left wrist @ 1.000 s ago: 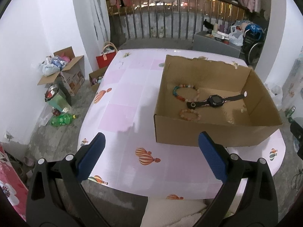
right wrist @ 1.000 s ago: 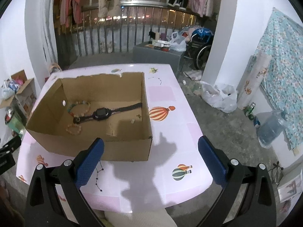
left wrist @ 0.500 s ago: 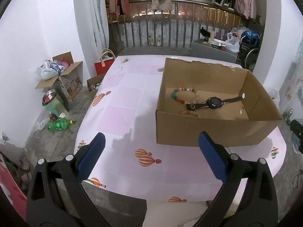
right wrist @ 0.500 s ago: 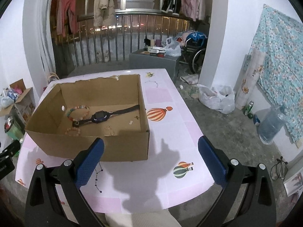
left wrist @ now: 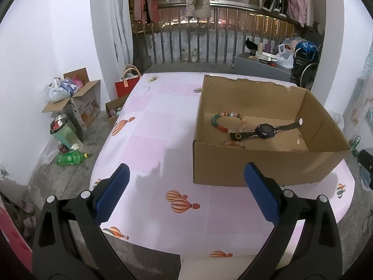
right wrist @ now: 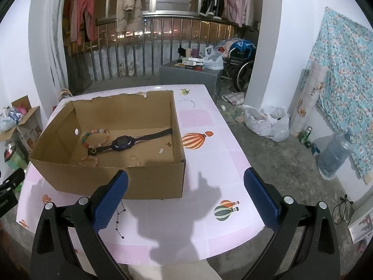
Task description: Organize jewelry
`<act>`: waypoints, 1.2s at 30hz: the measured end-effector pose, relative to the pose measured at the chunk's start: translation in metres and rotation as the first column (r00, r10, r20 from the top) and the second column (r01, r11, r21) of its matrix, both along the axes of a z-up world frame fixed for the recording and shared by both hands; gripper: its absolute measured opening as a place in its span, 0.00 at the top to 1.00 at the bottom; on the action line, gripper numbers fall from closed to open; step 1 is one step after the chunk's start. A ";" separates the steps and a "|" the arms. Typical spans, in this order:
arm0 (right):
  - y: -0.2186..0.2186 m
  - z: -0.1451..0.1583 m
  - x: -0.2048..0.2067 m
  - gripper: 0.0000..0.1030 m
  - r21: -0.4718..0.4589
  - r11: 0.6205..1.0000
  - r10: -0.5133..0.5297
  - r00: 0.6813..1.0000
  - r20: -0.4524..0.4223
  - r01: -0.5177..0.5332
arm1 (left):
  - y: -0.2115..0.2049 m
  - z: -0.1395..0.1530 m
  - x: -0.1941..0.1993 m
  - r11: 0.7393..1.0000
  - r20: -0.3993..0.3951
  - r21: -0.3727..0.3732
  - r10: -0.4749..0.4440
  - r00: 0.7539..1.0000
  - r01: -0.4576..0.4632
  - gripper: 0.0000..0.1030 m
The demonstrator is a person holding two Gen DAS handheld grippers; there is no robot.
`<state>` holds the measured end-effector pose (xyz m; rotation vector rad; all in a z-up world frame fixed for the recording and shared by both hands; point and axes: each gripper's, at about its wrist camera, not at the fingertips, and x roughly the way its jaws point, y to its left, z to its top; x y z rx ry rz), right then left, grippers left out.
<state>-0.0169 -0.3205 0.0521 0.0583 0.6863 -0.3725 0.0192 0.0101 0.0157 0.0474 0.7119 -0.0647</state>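
Note:
An open cardboard box (left wrist: 256,168) (right wrist: 112,179) stands on a pink table (left wrist: 149,144) (right wrist: 209,163). Inside lie a multicoloured bead bracelet (left wrist: 227,121) (right wrist: 95,136), a black smartwatch (left wrist: 265,131) (right wrist: 123,142) and a pink bead bracelet (left wrist: 234,143) (right wrist: 89,161), partly hidden by the near wall. A thin dark chain (right wrist: 120,221) lies on the table in front of the box. My left gripper (left wrist: 186,196) is open and empty, near the table's front edge, left of the box. My right gripper (right wrist: 186,198) is open and empty, before the box's right corner.
A small chain (right wrist: 188,101) lies on the table behind the box. On the floor left of the table are cardboard boxes (left wrist: 81,100), a metal bin (left wrist: 64,131) and a green bottle (left wrist: 70,158). Plastic bags (right wrist: 268,121) and a water jug (right wrist: 333,156) are at right.
Both grippers have pulled back and up from the table, so the box looks smaller and more of the room shows. The jaws stayed open and the jewelry has not moved.

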 end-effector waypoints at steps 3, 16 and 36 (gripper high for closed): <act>0.000 -0.001 0.000 0.06 0.005 1.000 0.001 1.000 -0.002 -0.001 | -0.001 -0.002 0.000 1.000 0.013 -0.002 -0.007 1.000 0.007 0.08; -0.007 -0.004 0.000 0.06 0.000 1.000 -0.010 1.000 0.030 0.010 | -0.007 -0.004 -0.001 0.999 0.052 0.010 -0.034 0.998 0.033 0.08; -0.012 -0.006 0.019 0.06 0.003 1.000 -0.026 0.999 0.021 0.026 | -0.014 0.002 0.014 1.000 0.008 0.022 -0.020 1.000 0.020 0.08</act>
